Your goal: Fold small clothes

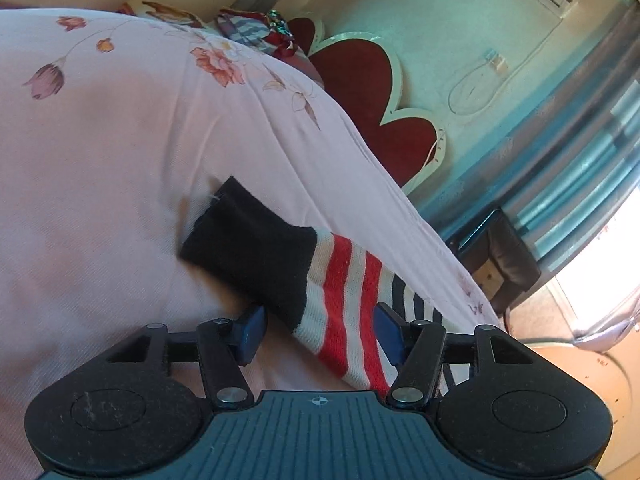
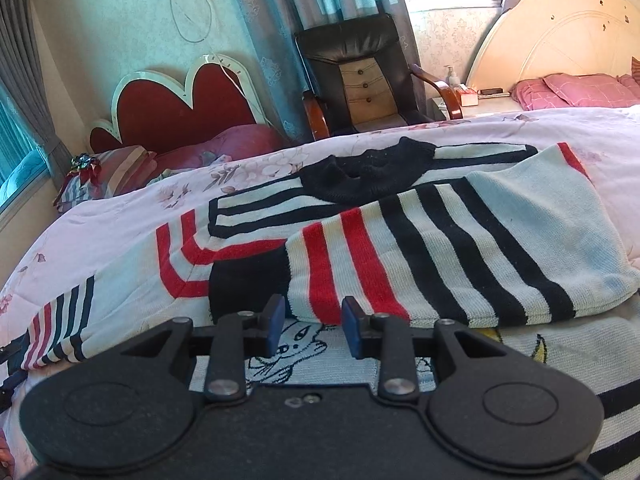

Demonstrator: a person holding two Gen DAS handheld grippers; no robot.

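Note:
A small striped knit sweater point(image 2: 500, 216), white with red and navy bands, lies flat on the pink floral bedspread point(image 2: 120, 208). Its right sleeve is folded across the chest, with the navy cuff point(image 2: 244, 276) just beyond my right gripper point(image 2: 314, 326), which is open and empty above the sweater's cartoon print. In the left wrist view the other sleeve point(image 1: 340, 300) lies between the blue pads of my left gripper point(image 1: 320, 332). Its navy cuff point(image 1: 248, 244) points away over the bedspread point(image 1: 100, 160). The left jaws stand wide apart around the sleeve, not closed on it.
A red heart-shaped headboard point(image 2: 176, 108) and pillows stand at the far left. A black armchair point(image 2: 360, 76) stands by the curtains. A second bed with pink pillows point(image 2: 580, 88) is at the far right. The bed's edge drops off at the right of the left wrist view.

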